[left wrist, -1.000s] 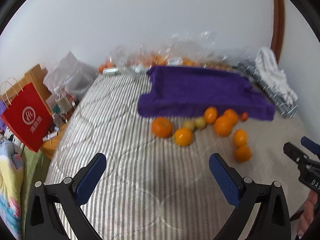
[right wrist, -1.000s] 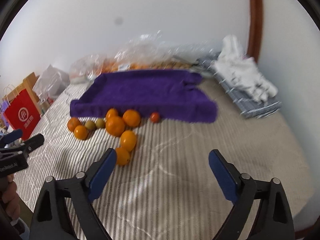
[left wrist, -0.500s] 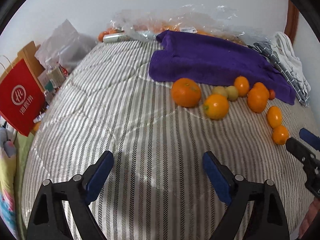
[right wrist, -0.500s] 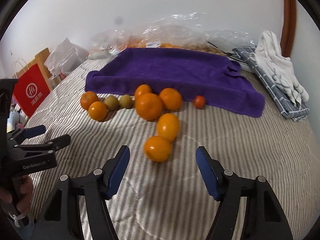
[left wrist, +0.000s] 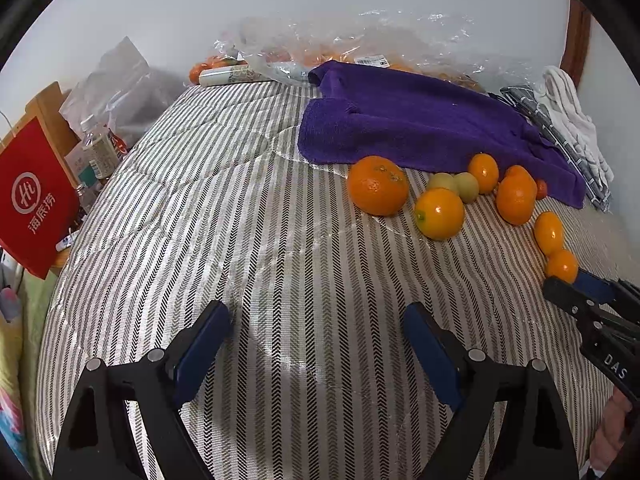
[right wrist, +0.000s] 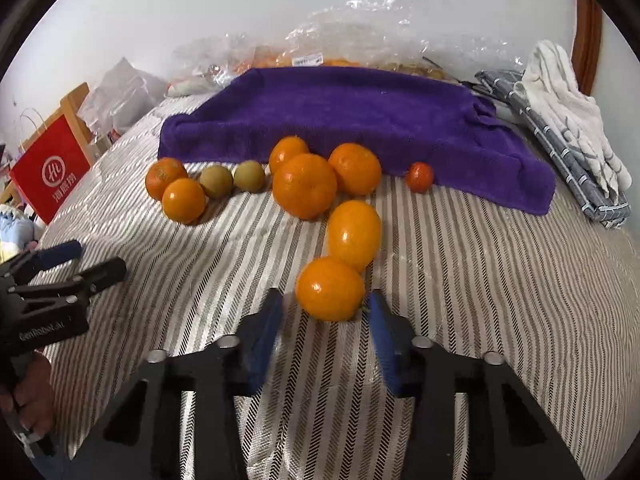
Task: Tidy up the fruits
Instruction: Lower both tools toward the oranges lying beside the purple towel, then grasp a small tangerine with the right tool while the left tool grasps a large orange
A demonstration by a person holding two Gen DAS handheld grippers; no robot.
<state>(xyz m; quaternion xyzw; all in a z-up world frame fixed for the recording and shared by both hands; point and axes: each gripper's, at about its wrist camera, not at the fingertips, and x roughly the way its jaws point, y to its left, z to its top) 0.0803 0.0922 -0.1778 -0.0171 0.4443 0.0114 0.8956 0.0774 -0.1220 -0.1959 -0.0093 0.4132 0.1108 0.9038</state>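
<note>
On the striped bed, oranges sit w/ two green fruits beside a purple towel. Right tool is narrowed around the nearest orange, not clearly touching; left tool wide, nothing betw. fingers. Red bag at bed's left.

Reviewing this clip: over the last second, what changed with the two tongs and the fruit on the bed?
The right tongs moved forward and narrowed, and now bracket the nearest orange without gripping it. The left tongs also advanced toward the fruit, open and empty. The fruit row, the purple towel and the red bag lie as before.
</note>
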